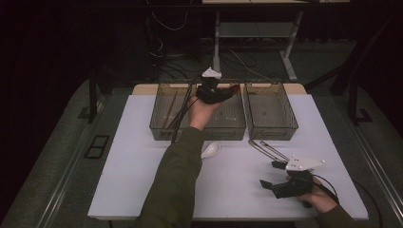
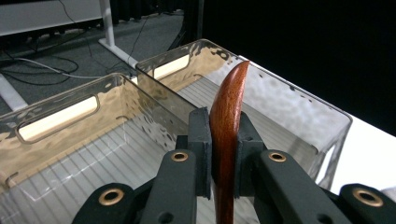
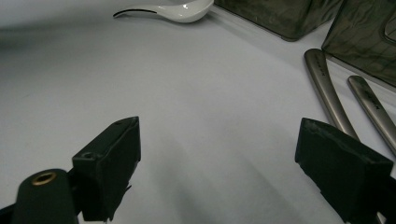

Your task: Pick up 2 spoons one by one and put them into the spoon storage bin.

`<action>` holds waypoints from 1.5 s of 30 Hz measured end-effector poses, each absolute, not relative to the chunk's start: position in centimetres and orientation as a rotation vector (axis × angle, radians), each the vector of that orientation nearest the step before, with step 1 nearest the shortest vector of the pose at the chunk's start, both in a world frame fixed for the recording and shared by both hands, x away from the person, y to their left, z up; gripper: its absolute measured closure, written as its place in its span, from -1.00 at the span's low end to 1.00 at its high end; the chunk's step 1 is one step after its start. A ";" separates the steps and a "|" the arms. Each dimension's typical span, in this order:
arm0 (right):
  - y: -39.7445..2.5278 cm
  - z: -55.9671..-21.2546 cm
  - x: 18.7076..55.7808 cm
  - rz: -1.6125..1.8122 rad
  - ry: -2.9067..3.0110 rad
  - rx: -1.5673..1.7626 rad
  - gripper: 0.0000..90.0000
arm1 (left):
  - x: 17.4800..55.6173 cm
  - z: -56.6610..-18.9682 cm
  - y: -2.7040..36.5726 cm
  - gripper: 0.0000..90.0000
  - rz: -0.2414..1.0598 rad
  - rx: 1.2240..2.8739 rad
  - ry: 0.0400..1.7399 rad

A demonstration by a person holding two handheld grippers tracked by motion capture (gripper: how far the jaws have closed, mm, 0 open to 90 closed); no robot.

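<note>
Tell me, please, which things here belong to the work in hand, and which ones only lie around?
In the work:
left gripper, shut on the wooden utensil
left bin, under that gripper

Lying about:
right bin
white spoon on the table
metal tongs
right gripper, open and empty

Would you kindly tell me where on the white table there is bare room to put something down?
The table is bare left of the white spoon, and between that spoon and the open right tool. It is crowded along the far edge with the two bins and by the metal utensils.
</note>
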State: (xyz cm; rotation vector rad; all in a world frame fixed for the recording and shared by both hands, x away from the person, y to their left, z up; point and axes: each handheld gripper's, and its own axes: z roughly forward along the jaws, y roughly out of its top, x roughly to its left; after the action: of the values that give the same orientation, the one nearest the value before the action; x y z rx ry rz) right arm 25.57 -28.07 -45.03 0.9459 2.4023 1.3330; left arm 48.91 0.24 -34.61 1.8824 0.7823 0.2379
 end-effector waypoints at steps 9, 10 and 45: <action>-28.1 -44.9 25.5 1.337 2.401 0.949 -0.69 | 50.2 -36.9 -1.1 0.79 0.221 1.909 0.858; -28.1 -44.9 25.5 1.338 2.401 0.949 -0.69 | 50.3 -37.2 -1.3 0.78 0.221 1.914 0.870; -28.2 -45.0 25.5 1.327 2.403 0.951 -0.69 | 46.1 -35.5 -1.1 -0.30 0.199 2.038 0.745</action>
State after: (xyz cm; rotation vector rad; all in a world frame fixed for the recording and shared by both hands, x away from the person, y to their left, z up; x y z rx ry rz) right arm 25.54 -28.20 -45.00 0.9505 2.4027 1.3273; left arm 46.14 -1.06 -35.50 2.0381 0.7451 0.1994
